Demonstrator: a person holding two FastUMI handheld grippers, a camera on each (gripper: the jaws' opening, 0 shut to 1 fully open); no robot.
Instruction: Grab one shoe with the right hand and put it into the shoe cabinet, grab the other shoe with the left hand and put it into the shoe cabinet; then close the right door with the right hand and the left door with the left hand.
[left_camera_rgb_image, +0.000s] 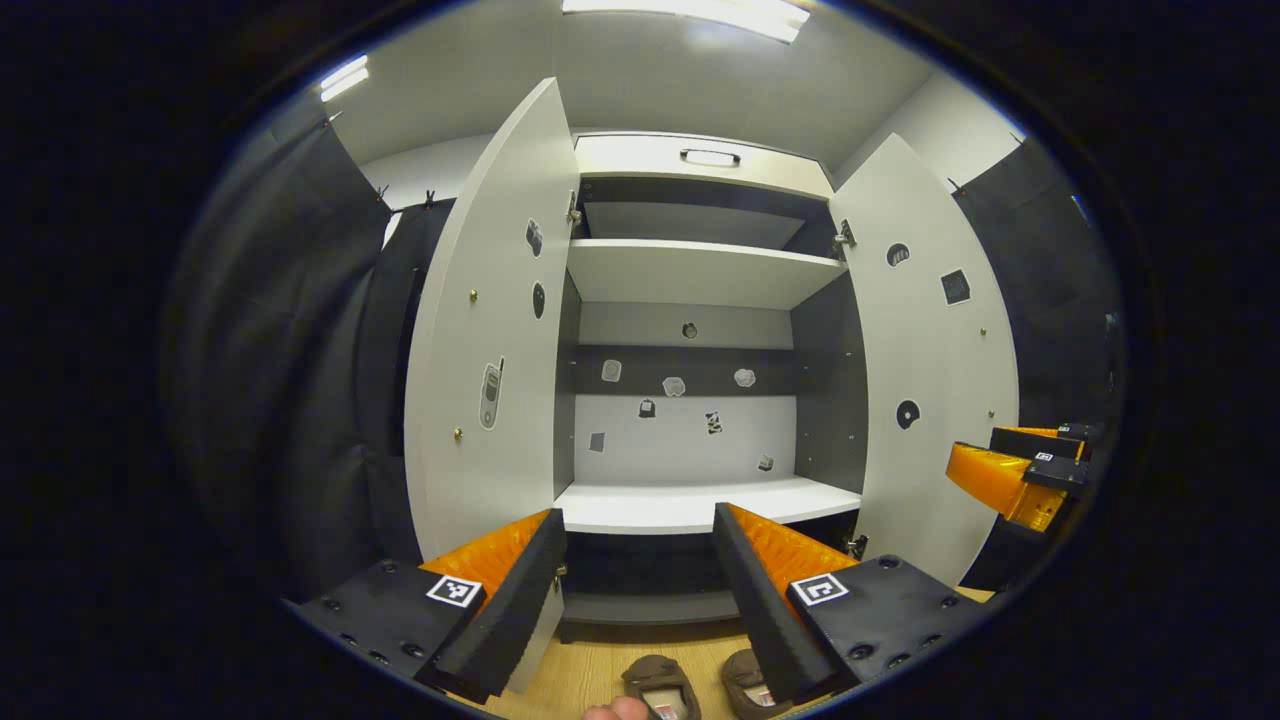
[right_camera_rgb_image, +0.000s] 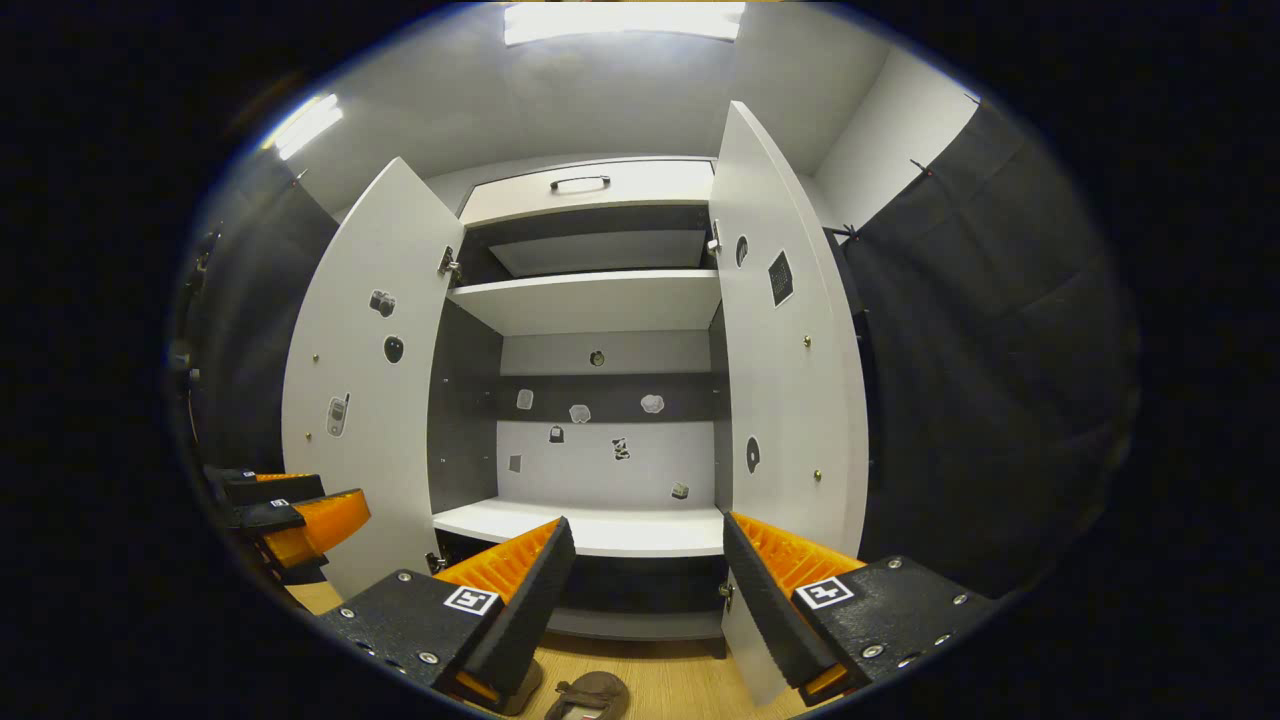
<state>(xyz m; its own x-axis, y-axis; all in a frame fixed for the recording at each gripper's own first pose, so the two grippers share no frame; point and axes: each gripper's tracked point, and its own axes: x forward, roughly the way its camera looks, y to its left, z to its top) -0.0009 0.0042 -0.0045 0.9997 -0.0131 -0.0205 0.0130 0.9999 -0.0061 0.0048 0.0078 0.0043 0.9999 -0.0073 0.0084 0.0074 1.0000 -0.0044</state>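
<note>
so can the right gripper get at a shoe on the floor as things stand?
Probably yes. The right gripper is open and empty, a shoe lies on the floor just below it in front of the cabinet, and nothing sits between them.

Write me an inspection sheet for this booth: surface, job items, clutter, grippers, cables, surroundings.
Surface: wooden floor, bare in front of the cabinet.
Job's things: two brown shoes side by side on the floor; shoe cabinet with left door and right door wide open, shelves bare.
Clutter: small stickers on doors and back panel.
Grippers: left gripper open, holding nothing; right gripper open, holding nothing.
Cables: nothing seen.
Surroundings: black cloth walls, ceiling lights, top drawer with handle.
</note>
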